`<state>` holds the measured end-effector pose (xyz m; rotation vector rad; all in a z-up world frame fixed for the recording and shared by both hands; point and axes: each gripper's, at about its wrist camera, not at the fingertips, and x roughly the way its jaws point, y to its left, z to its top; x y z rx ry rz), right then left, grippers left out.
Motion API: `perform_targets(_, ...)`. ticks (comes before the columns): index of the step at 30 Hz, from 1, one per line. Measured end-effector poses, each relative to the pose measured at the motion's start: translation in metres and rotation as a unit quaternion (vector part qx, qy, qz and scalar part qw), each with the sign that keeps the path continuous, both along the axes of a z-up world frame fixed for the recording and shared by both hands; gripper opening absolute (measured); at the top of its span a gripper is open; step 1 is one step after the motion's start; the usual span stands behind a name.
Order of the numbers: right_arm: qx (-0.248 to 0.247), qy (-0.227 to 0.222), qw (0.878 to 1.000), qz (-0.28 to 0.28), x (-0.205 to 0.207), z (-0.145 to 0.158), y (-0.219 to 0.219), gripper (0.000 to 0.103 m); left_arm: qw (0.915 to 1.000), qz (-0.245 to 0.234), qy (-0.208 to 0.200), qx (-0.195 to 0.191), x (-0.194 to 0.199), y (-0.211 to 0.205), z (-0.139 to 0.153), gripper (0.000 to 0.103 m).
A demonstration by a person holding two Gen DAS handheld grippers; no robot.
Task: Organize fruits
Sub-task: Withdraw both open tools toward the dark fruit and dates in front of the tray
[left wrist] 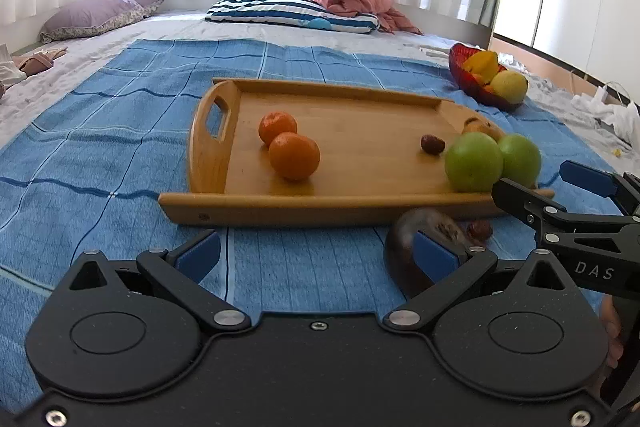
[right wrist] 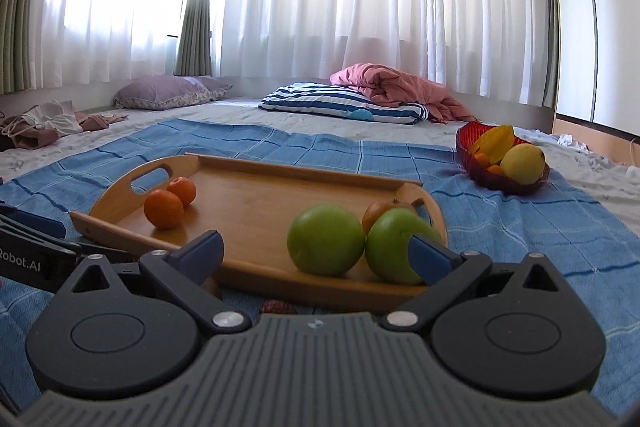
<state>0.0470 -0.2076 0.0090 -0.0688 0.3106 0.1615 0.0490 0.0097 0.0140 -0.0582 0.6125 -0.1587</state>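
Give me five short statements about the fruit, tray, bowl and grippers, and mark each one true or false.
1. Two oranges lie on the wooden tray. True.
2. The two green apples sit in the red bowl. False: they are on the tray.
3. The left gripper is open. True.
4. The tray rests on a bare wooden table. False: it rests on a blue blanket.
5. The right gripper is clamped on an orange. False: it is open and holds nothing.
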Motion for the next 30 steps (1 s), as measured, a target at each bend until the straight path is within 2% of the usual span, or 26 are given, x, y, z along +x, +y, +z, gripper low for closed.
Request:
perform_targets(13, -0.005, -0.006, 1.0, -0.014, -0.026, -0.015, -0.004, 0.103, 0.9999, -0.003, -0.004, 0.011, -0.024, -0.003, -0.007, 0.103)
perform_targets(22, 0.026, 0.025, 0.999, -0.016, -0.026, -0.02, -0.014, 0.103, 0.9993, -0.03, 0.007, 0.021, -0.039, -0.012, -0.011, 0.103)
perform_targets(30, 0.029, 0.051, 0.998, -0.012, -0.024, -0.028, -0.014, 0.103, 0.9983, -0.046, 0.01, 0.033, -0.05, -0.022, -0.016, 0.102)
